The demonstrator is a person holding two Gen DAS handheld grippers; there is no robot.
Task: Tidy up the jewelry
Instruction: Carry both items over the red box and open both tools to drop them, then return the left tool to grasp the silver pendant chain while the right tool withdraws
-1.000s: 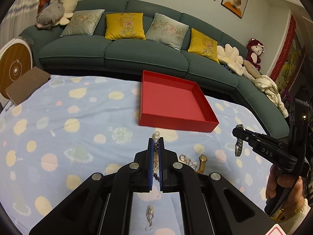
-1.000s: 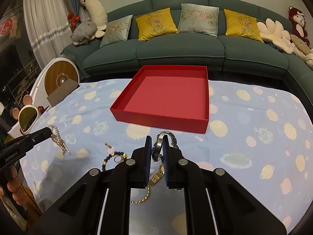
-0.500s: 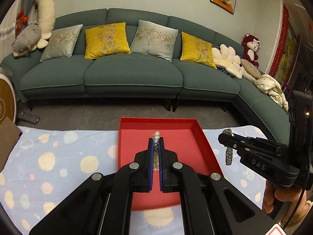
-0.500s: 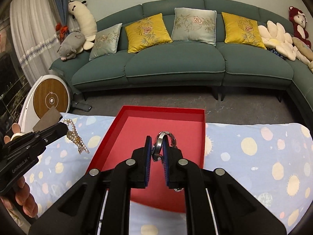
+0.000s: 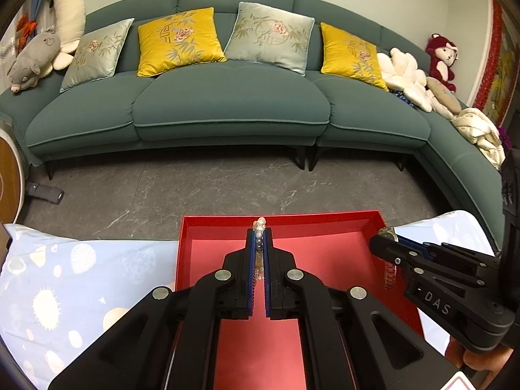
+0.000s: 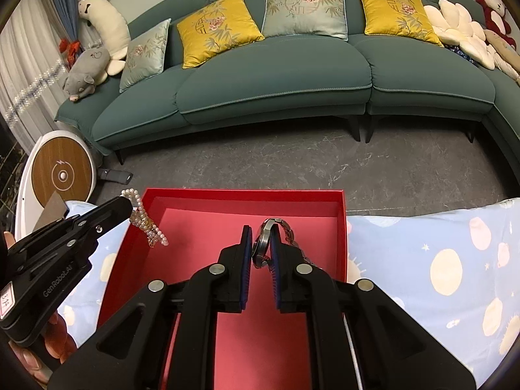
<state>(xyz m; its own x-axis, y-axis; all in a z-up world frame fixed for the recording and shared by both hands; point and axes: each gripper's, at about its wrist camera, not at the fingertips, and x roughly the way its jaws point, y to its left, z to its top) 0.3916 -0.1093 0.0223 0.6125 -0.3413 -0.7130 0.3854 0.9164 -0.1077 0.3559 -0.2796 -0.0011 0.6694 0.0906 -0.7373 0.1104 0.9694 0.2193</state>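
- Both your grippers have carried their loads from over the loose jewelry on the cloth to above the red tray (image 5: 344,224); the gold chain and bead bracelet seen a second ago are out of view now.
- Your left gripper (image 5: 258,237) is clamped tight on a pearl necklace (image 6: 146,224); jaws nearly touching, beads poke out past the tips and show in the slit between the blue pads.
- From the right wrist view the necklace dangles in a loop from the left gripper (image 6: 128,206), hanging over the tray's near-left corner, just inside the left wall; can't tell if the lowest beads touch the floor of the tray.
- Your right gripper (image 6: 261,243) is closed narrow on a silver watch (image 6: 265,237); case pinched edge-on between the pads, clasp loop arching above the tips, metal band trailing down the right side of the finger.
- In the left wrist view the watch (image 5: 388,273) hangs from the right gripper (image 5: 378,242) over the tray's right side, band dropping straight down.
- Red tray sits on a pale blue tablecloth (image 6: 438,260) with cream spots and suns, far wall at the table edge; the tray floor that shows is bare.
- Beyond: grey marbled floor (image 5: 227,182), teal sofa (image 5: 227,107) with yellow and grey-green cushions, plush toys at both ends.
- Round wood-faced white device (image 6: 61,172) stands left of the table.
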